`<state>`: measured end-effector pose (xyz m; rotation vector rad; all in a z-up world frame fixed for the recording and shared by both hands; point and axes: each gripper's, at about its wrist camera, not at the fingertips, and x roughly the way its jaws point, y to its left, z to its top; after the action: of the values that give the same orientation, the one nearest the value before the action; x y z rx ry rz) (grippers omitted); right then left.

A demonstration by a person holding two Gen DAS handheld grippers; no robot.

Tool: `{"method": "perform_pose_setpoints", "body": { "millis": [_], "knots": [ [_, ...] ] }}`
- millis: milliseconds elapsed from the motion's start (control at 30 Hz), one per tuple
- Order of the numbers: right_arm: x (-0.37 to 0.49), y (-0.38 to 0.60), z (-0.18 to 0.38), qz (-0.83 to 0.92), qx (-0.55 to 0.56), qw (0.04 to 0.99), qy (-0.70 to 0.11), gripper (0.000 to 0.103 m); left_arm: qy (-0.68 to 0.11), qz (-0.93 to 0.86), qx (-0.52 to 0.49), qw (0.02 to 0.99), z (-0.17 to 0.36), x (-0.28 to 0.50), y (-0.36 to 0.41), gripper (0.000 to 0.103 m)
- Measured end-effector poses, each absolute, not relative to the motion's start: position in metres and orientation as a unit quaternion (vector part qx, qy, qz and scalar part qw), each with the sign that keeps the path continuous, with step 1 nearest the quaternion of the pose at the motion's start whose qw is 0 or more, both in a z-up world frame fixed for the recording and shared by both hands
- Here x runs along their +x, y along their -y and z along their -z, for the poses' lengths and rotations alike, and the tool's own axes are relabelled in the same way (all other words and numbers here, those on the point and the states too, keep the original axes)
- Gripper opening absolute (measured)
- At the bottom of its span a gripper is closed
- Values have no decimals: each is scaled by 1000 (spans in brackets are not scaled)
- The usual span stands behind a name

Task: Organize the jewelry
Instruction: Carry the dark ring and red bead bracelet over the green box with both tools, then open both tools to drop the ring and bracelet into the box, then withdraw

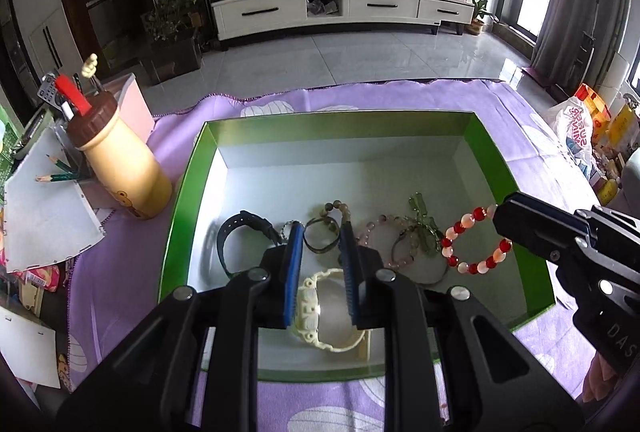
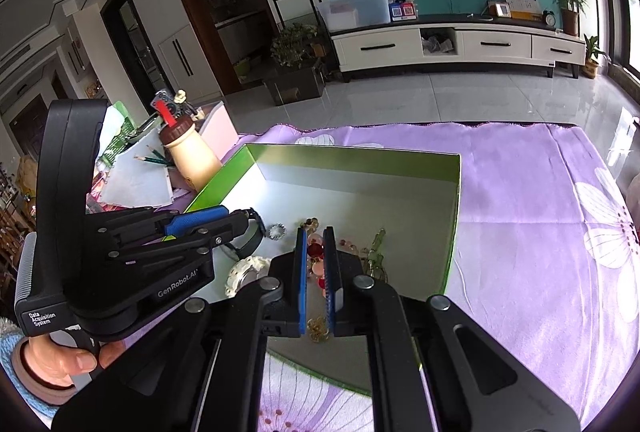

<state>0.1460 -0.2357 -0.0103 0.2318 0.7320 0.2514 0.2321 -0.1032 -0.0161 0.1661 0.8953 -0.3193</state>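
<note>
A green box (image 1: 180, 200) with a silver floor holds the jewelry. In the left wrist view a black watch (image 1: 236, 232), a dark ring bracelet (image 1: 320, 238), a pink bead bracelet (image 1: 384, 228), a green pendant (image 1: 420, 220) and a cream watch (image 1: 316, 312) lie inside. My left gripper (image 1: 320, 232) is open and empty above the cream watch. My right gripper (image 2: 315, 238) is shut on a red and white bead bracelet (image 1: 476, 240), which hangs above the box's right side; the bracelet also shows between its pads (image 2: 314, 252).
The box stands on a purple flowered cloth (image 1: 520, 136). Left of it are a cream bottle-shaped pen holder (image 1: 116, 168), papers (image 1: 44, 216) and pencils. Bags (image 1: 580, 124) lie at the far right. A small gold chain (image 2: 318, 328) lies near the box's front.
</note>
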Motion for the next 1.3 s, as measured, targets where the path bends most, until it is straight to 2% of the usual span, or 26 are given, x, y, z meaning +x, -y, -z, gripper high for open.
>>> {"method": "perform_pose_setpoints", "body": {
  "millis": [500, 1300],
  "knots": [
    [189, 246, 25, -94, 133, 906, -390, 7, -502, 157, 9, 850, 41, 291, 92, 19],
    [204, 246, 45, -81, 132, 892, -424, 7, -531, 142, 32, 835, 72, 302, 103, 19]
  ]
}}
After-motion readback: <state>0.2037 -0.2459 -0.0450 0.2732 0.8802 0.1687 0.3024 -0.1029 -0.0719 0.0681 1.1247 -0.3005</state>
